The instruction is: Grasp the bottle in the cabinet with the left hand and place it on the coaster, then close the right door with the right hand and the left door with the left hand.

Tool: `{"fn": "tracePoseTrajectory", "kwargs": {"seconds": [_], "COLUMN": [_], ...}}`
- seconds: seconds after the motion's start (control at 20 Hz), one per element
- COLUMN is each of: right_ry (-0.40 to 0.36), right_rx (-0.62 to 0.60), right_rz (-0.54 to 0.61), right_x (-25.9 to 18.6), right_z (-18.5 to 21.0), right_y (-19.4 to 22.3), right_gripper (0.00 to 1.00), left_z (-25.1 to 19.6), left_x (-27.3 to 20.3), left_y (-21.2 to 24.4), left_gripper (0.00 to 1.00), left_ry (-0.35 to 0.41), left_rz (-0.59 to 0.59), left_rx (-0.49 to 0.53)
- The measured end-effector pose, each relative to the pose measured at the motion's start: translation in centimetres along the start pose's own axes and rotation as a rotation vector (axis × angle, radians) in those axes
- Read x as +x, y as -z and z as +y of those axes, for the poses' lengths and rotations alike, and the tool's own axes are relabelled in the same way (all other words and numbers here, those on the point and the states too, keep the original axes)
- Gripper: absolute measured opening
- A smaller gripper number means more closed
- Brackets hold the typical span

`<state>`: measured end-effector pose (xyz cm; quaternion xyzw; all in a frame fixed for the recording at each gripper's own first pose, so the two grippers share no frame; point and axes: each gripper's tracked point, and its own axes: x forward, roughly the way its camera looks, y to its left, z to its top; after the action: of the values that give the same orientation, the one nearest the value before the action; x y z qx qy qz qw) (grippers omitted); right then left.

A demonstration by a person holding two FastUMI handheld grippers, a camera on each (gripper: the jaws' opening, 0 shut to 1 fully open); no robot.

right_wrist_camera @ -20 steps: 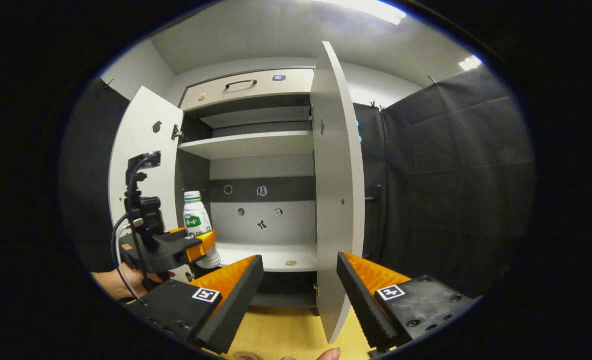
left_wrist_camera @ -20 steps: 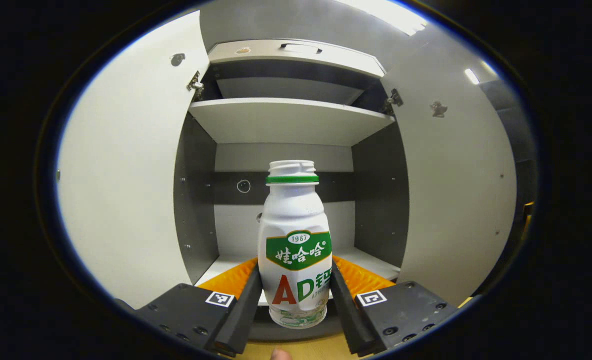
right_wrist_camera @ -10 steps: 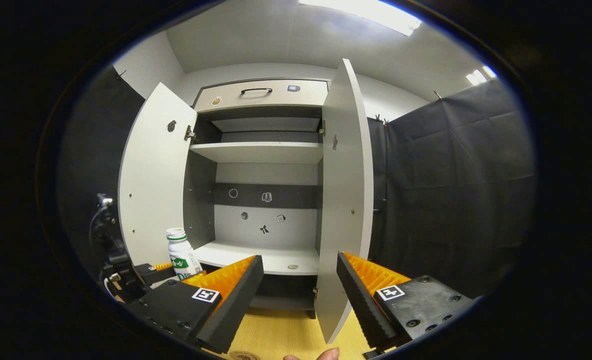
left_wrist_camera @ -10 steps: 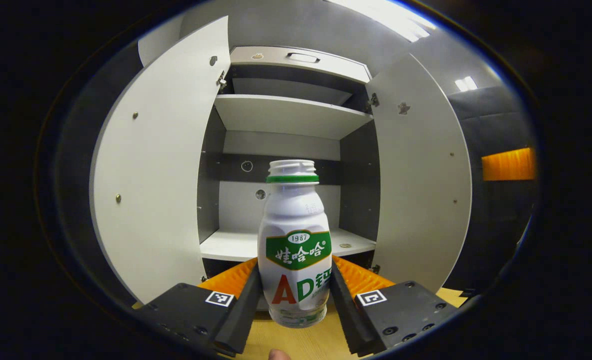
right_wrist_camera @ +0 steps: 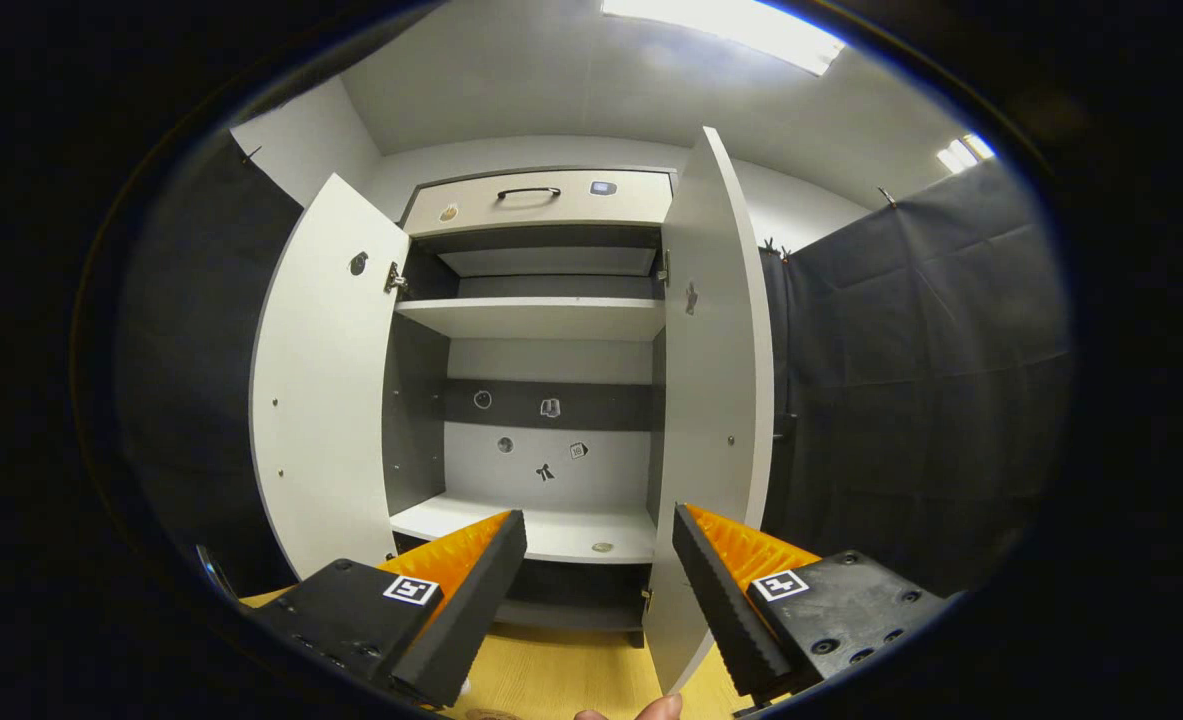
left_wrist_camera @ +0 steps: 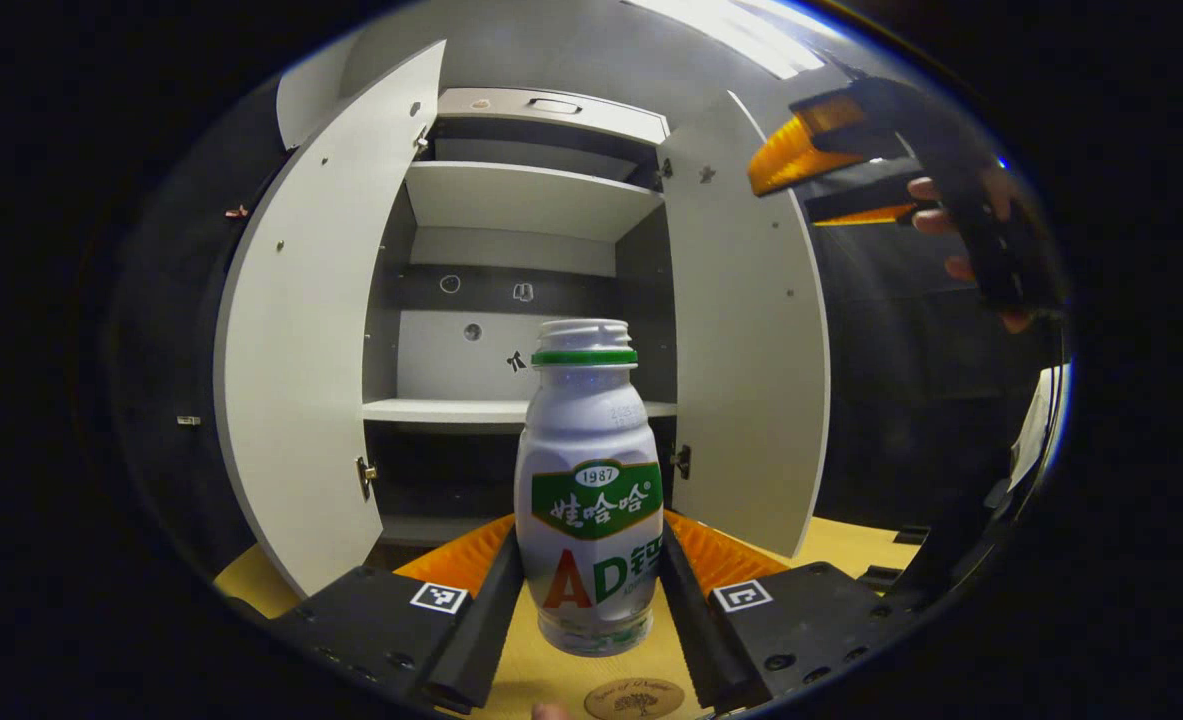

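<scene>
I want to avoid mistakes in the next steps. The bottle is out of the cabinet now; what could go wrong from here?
1. The left gripper pinches the bottle low on its body, so it may tip when released.
2. The coaster lies at the bottom edge of the left gripper view, partly hidden; the bottle could land off-centre.
3. The right door stands wide open near the right gripper, whose jaws are open; an early push might swing it toward the bottle.

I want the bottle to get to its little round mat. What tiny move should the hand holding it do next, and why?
Probably lower the bottle a little toward the coaster. The left gripper grips it out of the cabinet, above the wooden table, and the coaster peeks out just below and nearer the camera. Both doors are open, so placing comes first.
</scene>
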<state>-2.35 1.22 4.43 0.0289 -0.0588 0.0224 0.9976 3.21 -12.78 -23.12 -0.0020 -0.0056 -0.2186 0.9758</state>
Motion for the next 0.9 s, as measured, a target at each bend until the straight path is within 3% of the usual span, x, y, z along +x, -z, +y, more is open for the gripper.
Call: {"fn": "tracePoseTrajectory", "kwargs": {"seconds": [0.4, 0.9], "right_ry": [0.013, -0.018], "right_rx": [0.009, -0.004], "right_rz": [0.022, 0.036], "right_x": [1.5, 1.7], "right_z": [-1.3, -0.3], "right_y": [0.2, 0.0], "right_gripper": [0.97, 0.98], "left_z": [-4.1, -3.9], "left_x": [-0.6, 0.0], "left_y": [10.8, 15.3], "left_gripper": [0.75, 0.75], "left_ry": [0.018, -0.032], "left_rz": [0.086, 0.112], "left_rx": [0.017, -0.037]}}
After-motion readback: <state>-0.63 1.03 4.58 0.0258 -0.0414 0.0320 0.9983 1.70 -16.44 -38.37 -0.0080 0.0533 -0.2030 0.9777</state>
